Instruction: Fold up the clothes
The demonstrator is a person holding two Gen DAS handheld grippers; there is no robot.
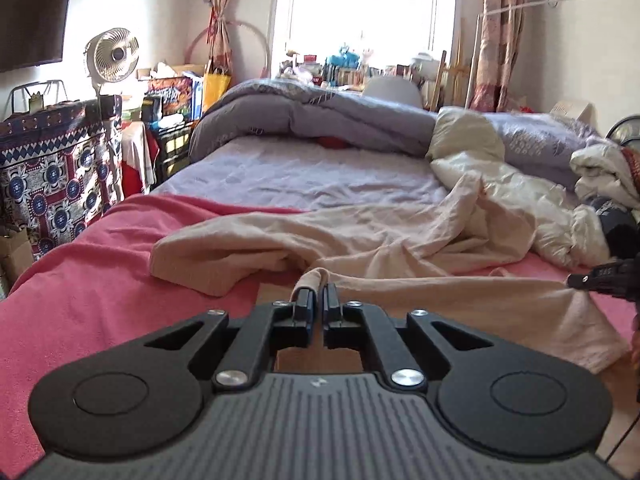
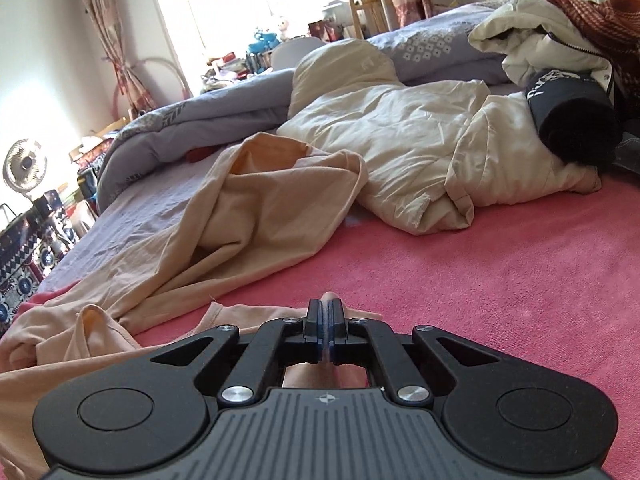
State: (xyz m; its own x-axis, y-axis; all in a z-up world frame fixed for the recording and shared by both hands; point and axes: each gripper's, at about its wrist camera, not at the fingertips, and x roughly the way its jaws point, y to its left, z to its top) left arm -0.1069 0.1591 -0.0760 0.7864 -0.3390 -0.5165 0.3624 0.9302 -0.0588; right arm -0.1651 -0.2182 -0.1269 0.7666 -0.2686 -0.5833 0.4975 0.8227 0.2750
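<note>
A peach-coloured garment [image 1: 360,236] lies crumpled across the pink blanket [image 1: 100,280] on the bed. My left gripper [image 1: 318,294] is shut on a fold of its near edge, which bunches up between the fingers. In the right wrist view the same peach garment [image 2: 248,216] stretches away to the left and back. My right gripper [image 2: 325,308] is shut on another part of its near hem, with a bit of cloth poking out past the tips. The right gripper's fingertips [image 1: 580,280] show at the right edge of the left wrist view.
A cream duvet [image 2: 420,148] lies heaped behind the garment, with a grey quilt [image 1: 312,112] rolled at the back. More clothes, cream, dark and red [image 2: 568,60], pile at the right. A fan [image 1: 112,54] and patterned cabinet [image 1: 56,168] stand left of the bed.
</note>
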